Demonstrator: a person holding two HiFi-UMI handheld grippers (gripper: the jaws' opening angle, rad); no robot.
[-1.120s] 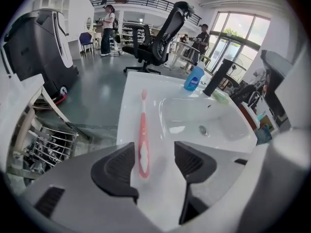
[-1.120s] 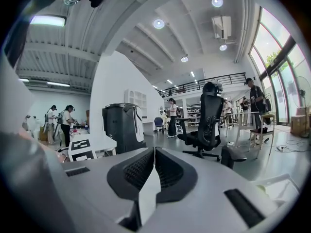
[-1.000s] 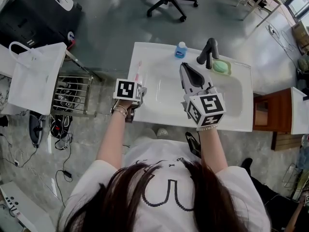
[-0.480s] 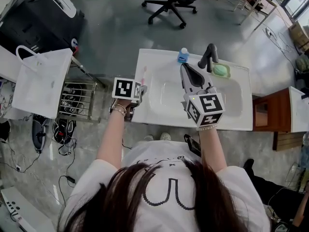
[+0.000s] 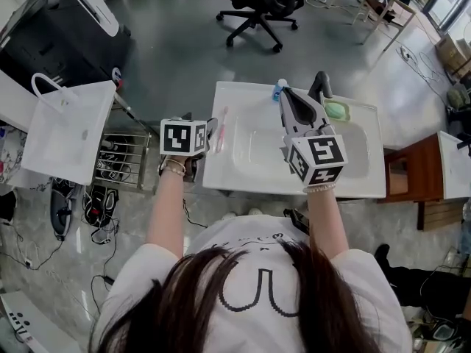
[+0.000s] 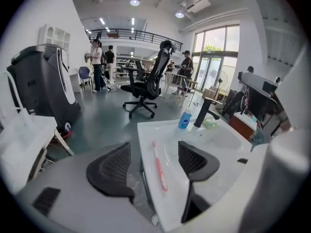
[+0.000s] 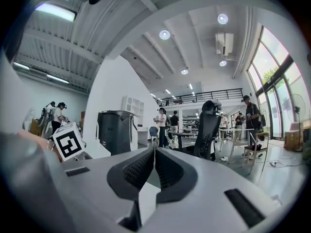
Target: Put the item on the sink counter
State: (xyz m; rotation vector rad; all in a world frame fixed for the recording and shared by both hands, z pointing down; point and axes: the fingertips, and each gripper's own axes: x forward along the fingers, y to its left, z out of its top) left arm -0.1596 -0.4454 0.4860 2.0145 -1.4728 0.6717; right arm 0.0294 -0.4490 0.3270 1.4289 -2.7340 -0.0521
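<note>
Sink counter (image 5: 353, 182) left edge: toothbrush (image 6: 159, 166) flat; left gripper (image 6: 154, 165) fingers (image 6: 114, 169) apart.

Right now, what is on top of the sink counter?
On the sink counter: a pink toothbrush on the left rim; a blue bottle, dark faucet and green soap along the back. The right gripper covers part of the basin from view.

Bright ceiling lights — fisheye-warped edges

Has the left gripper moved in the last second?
Yes. In the head view the left gripper has drawn back leftwards: it overlapped the left edge of the sink counter; now it sits beside that edge.
</note>
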